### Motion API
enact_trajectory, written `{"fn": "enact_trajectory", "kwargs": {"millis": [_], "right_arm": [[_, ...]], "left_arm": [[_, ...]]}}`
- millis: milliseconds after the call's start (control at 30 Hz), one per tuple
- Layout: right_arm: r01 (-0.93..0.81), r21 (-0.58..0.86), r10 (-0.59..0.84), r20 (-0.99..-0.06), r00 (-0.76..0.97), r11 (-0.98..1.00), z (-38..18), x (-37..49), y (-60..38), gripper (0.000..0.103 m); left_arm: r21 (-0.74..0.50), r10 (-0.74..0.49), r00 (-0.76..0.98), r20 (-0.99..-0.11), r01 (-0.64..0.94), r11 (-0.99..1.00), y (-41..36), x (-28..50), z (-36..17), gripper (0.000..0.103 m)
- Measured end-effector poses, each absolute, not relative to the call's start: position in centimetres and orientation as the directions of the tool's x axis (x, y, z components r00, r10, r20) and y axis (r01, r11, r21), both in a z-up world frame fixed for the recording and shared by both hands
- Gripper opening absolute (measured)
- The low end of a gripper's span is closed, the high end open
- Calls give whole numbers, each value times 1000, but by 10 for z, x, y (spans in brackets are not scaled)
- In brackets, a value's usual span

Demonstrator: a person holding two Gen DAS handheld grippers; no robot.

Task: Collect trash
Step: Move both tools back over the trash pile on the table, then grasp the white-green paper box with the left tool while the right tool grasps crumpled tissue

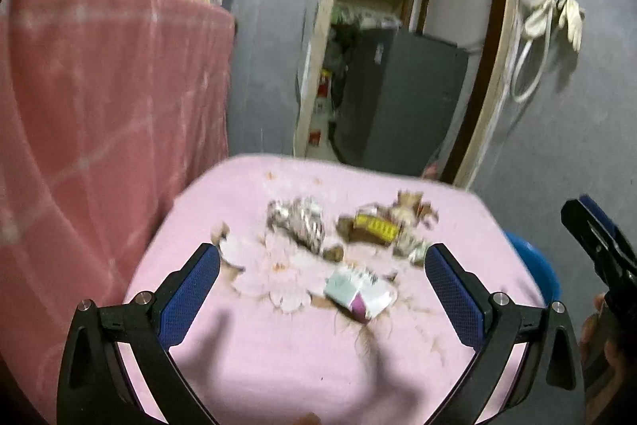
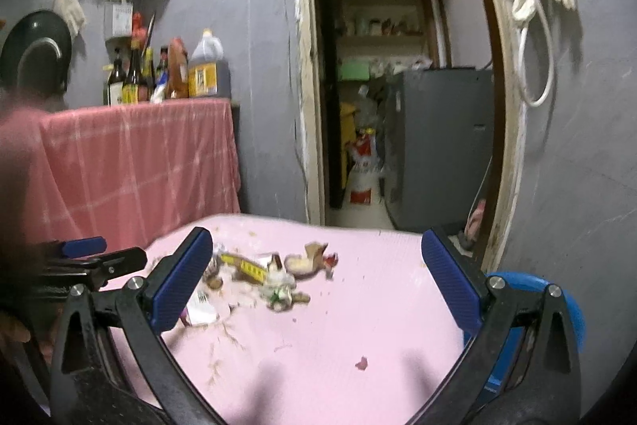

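The left hand-held gripper [image 1: 322, 261] hangs over the near half of a pink worktop [image 1: 258, 365], its blue-padded fingers spread wide with nothing between them. The trash lies in a loose cluster on the middle of the worktop: a crumpled silvery wrapper [image 1: 298, 222] farthest back, a brown and yellow wrapper [image 1: 374, 226] just beside it to the right, and a flattened white and purple carton [image 1: 358, 291] nearer the camera, roughly between the fingertips in this view but below them and untouched. Small scraps and crumbs lie scattered among these pieces. The right hand-held gripper [image 2: 316, 257] is likewise spread and holds nothing, poised above the right part of the worktop with the trash ahead and to its left. A blue bin [image 2: 533, 289] sits just past the worktop's right edge, partly hidden behind the right finger. A pink checked cloth [image 2: 135, 162] drapes a counter at the back left, with bottles [image 2: 167, 70] standing on top.
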State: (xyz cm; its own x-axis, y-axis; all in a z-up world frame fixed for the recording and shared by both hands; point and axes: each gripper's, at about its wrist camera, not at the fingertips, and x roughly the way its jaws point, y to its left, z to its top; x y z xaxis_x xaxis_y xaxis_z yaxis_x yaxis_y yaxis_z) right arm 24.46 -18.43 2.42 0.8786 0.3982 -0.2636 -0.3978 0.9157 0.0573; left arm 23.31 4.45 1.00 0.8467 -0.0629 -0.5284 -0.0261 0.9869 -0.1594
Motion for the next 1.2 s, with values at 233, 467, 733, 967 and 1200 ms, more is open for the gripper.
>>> {"fn": "enact_trajectory", "kwargs": {"millis": [233, 467, 733, 967, 1200], "right_arm": [[-436, 70, 427, -389, 816, 897, -1, 269, -175, 79], [-457, 88, 439, -485, 756, 885, -17, 291, -169, 61], [-479, 99, 450, -544, 708, 872, -25, 306, -161, 53], [-534, 97, 472, -617, 630, 840, -34, 323, -139, 48], [-565, 53, 444, -681, 583, 824, -44, 335, -116, 38]], "left_arm": [[-189, -134, 770, -623, 17, 982, 44, 253, -14, 95], [-208, -204, 696, -689, 80, 975, 37, 274, -28, 70], [-240, -242, 650, -720, 94, 966, 40, 292, -37, 47], [-271, -268, 637, -723, 96, 958, 51, 296, -40, 33], [-316, -287, 634, -718, 70, 946, 61, 294, -37, 30]]}}
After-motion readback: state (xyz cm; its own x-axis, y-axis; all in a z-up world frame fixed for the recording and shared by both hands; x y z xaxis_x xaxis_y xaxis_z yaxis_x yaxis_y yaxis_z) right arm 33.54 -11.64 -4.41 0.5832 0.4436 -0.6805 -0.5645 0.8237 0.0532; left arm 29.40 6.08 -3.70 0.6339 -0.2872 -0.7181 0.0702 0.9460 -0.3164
